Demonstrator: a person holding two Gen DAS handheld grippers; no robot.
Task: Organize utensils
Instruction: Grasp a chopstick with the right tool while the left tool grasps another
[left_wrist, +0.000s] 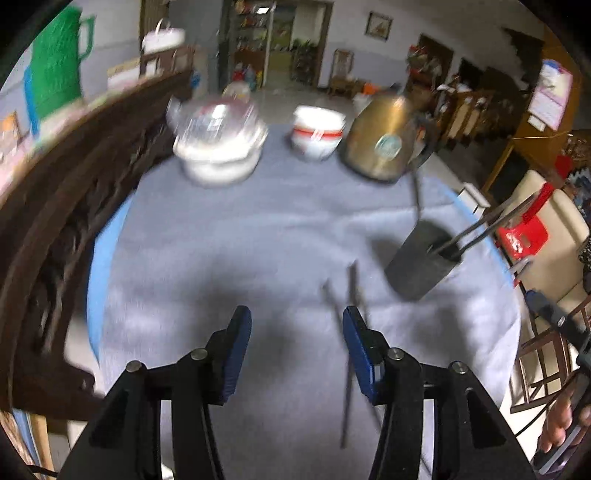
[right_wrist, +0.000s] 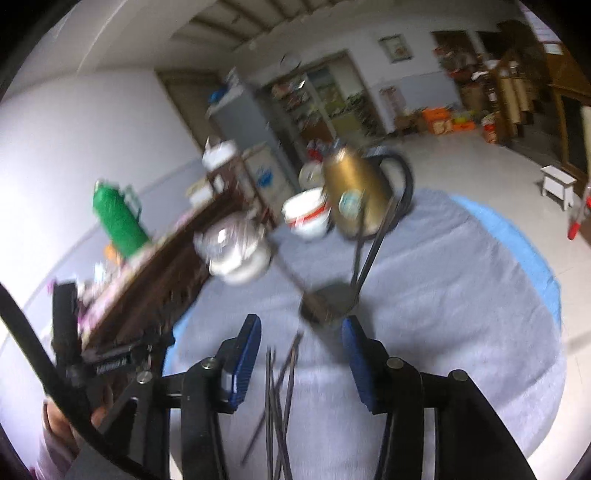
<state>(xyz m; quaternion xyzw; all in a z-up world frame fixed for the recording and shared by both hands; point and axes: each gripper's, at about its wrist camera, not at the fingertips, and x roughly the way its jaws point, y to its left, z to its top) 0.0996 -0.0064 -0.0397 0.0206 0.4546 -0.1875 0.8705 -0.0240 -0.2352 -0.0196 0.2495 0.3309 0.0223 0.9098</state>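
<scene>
Left gripper (left_wrist: 297, 325): jaws spread, holding nothing, above the grey cloth (left_wrist: 258, 240). Loose chopsticks (left_wrist: 351, 332) lie on the cloth just beside its right pad. Right gripper (right_wrist: 301, 338): jaws spread, empty, with the loose chopsticks below and between its fingers. Beyond them stands the dark utensil holder (left_wrist: 421, 258), near the cloth's right edge, with chopsticks in holder (left_wrist: 487, 225) leaning out to the right. The centre of the cloth is bare, with open room between the grippers and the far row: lidded pot (left_wrist: 221, 147), stacked bowls (left_wrist: 317, 133), brass kettle (left_wrist: 384, 144). A dark wooden cabinet (left_wrist: 74, 221) borders the cloth's left edge.
</scene>
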